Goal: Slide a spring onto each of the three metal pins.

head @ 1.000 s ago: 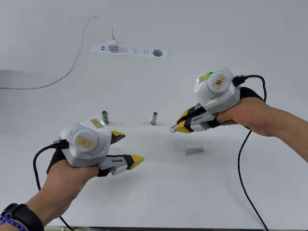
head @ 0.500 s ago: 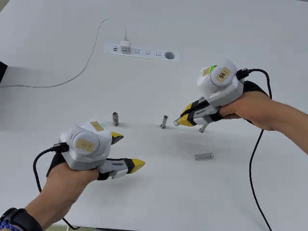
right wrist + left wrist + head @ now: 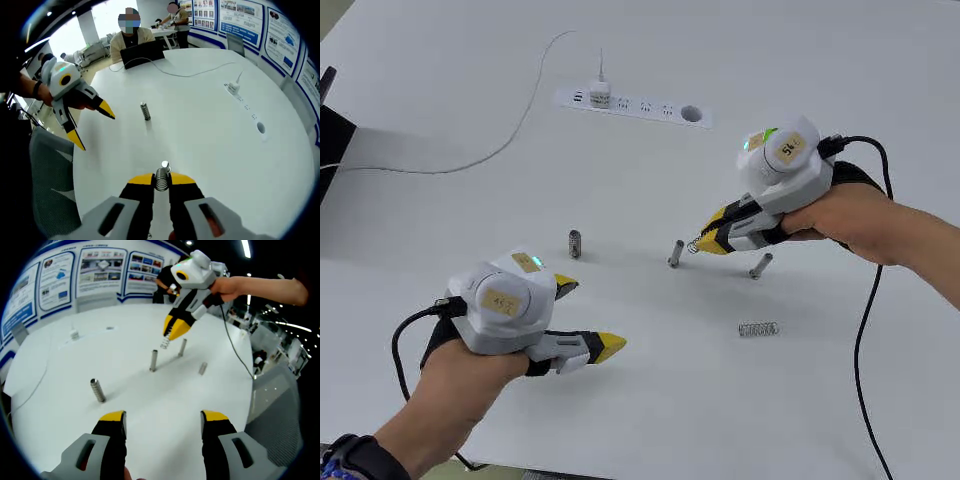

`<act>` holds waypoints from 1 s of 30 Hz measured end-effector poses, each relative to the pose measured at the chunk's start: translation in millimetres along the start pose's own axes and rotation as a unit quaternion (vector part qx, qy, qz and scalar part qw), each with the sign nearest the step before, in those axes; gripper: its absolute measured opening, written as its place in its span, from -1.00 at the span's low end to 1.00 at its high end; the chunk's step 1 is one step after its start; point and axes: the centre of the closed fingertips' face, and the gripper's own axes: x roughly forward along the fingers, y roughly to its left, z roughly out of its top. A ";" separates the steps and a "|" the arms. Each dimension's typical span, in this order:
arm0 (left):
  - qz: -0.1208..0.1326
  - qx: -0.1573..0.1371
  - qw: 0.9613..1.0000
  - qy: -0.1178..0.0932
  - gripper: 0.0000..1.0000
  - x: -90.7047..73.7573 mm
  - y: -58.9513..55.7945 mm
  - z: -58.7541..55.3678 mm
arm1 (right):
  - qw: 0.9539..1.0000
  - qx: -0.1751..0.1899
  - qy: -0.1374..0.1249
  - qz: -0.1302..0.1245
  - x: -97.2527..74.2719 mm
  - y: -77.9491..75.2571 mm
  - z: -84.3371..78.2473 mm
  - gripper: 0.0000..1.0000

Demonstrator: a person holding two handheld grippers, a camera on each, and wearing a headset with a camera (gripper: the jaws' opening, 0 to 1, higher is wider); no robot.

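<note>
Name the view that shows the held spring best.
Right gripper view: the spring is large and centred, clamped between the yellow jaws. The head view shows it as a tiny coil at the tip of the right gripper; the left gripper view shows it side-on, hanging near a pin.

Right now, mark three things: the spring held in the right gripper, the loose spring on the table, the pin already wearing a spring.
held spring point(image 3: 160, 178): right gripper view, middle coils.
loose spring point(image 3: 758, 329): head view, mid-length.
sprung pin point(image 3: 575, 243): head view, coil-wrapped shaft.
</note>
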 end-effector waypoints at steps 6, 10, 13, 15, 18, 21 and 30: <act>0.000 -0.006 1.000 0.001 0.23 0.0 -0.1 -2.6 | 1.000 -0.005 0.006 0.004 4.0 -0.2 2.5 -0.76; 0.000 -0.007 1.000 0.002 0.24 -0.1 -0.2 -3.6 | 1.000 -0.009 0.009 0.005 6.9 2.3 2.5 -0.76; 0.000 -0.009 1.000 0.002 0.25 -0.3 -0.3 -4.3 | 1.000 -0.012 0.010 0.003 7.3 1.0 2.7 -0.76; 0.000 -0.010 1.000 0.002 0.25 -0.4 -0.1 -5.0 | 1.000 -0.011 0.009 0.003 8.2 -4.0 2.6 -0.76; 0.000 -0.011 1.000 0.003 0.24 -0.5 -0.1 -6.4 | 1.000 -0.013 0.010 0.002 8.5 -7.6 3.0 -0.76; 0.000 -0.012 1.000 0.003 0.24 -0.5 0.2 -7.0 | 1.000 -0.013 0.011 0.004 9.7 -8.2 3.7 -0.76; 0.001 -0.015 1.000 0.002 0.24 -1.9 1.5 -7.3 | 1.000 -0.020 0.016 0.010 17.3 -6.9 5.4 -0.75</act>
